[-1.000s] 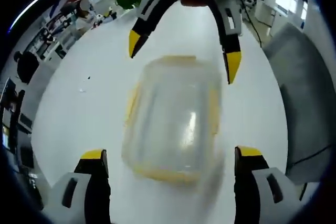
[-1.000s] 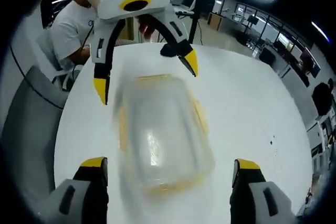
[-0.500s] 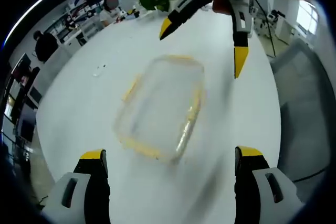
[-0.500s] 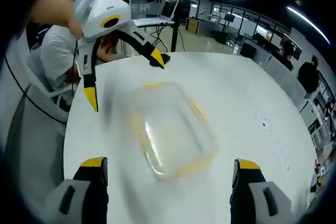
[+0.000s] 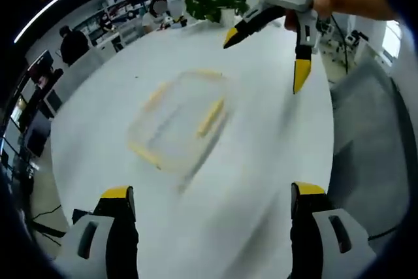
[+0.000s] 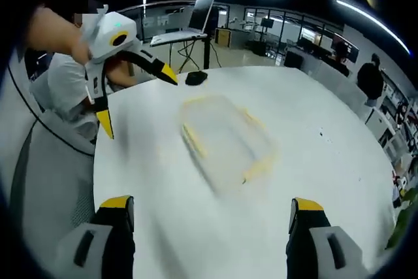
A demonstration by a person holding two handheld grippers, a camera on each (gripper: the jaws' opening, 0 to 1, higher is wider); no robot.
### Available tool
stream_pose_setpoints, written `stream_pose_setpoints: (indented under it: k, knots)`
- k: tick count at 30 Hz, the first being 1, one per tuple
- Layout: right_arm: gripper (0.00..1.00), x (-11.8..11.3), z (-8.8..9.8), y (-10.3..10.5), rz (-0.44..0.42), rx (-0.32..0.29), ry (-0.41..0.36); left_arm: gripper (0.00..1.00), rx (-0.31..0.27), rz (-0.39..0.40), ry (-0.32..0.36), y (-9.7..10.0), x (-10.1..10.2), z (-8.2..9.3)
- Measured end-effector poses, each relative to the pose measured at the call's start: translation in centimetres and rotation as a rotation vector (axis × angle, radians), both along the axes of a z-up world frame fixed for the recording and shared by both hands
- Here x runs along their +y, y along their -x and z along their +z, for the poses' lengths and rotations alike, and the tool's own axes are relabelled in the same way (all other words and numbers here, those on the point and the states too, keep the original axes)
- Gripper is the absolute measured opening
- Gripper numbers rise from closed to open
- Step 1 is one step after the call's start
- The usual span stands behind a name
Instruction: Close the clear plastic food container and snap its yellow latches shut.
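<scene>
Left gripper view puts the clear container [image 5: 176, 122] mid-bench [image 5: 261, 161], lid seemingly on, with both left tongs [image 5: 208, 195] and right tongs [image 5: 264, 57] spread wide, grasping nothing; next comes pressing a yellow latch [image 5: 210, 115] down, though blur hides which latches are shut.

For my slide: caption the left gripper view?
Clear container on white table, right gripper open above.
</scene>
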State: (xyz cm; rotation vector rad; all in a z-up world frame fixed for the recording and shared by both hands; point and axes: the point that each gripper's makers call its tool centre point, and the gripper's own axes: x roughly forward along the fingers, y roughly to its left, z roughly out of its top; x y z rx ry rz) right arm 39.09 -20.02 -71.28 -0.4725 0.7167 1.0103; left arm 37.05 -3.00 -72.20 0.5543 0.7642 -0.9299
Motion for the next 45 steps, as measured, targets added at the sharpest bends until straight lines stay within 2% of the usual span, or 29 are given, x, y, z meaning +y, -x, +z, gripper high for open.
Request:
stream_pose_setpoints:
  k: [6,11,16,19,22,26,31,39,42,45]
  knots:
    - [0.99,-1.2,1.1,1.8,-0.043,-0.037,-0.030,0.96,-0.008,0.075,0.058,1.3,-0.1,0.8]
    - [0.99,-2.0,1.5,3.7,-0.069,-0.041,-0.056,0.99,-0.042,0.132,0.084,2.6,0.6,1.4]
    - [0.99,-3.1,1.5,5.5,-0.101,-0.025,-0.075,0.99,-0.024,0.153,0.096,4.4,1.2,1.2]
    - [0.99,-3.9,1.3,6.6,-0.115,-0.034,-0.073,0.99,-0.034,0.172,0.104,5.4,1.5,1.3]
    - [0.99,-4.6,1.3,7.7,-0.135,-0.029,-0.085,0.99,-0.040,0.147,0.083,6.8,1.7,1.0]
    - [0.99,-5.7,1.4,9.0,-0.173,-0.039,-0.092,0.99,-0.027,0.170,0.099,8.5,2.0,0.8]
    - [0.99,-6.2,1.7,10.4,-0.207,-0.053,-0.120,0.98,-0.019,0.202,0.136,9.4,2.0,1.1]
    - [0.99,-7.6,0.9,11.9,-0.274,-0.054,-0.157,0.99,0.003,0.233,0.168,10.4,1.7,0.7]
    - [0.99,-8.0,1.3,12.1,-0.308,-0.066,-0.188,0.99,-0.008,0.236,0.166,10.7,1.7,0.7]
    - [0.99,-8.1,1.1,12.7,-0.318,-0.056,-0.188,0.99,-0.010,0.249,0.184,10.7,1.6,0.7]
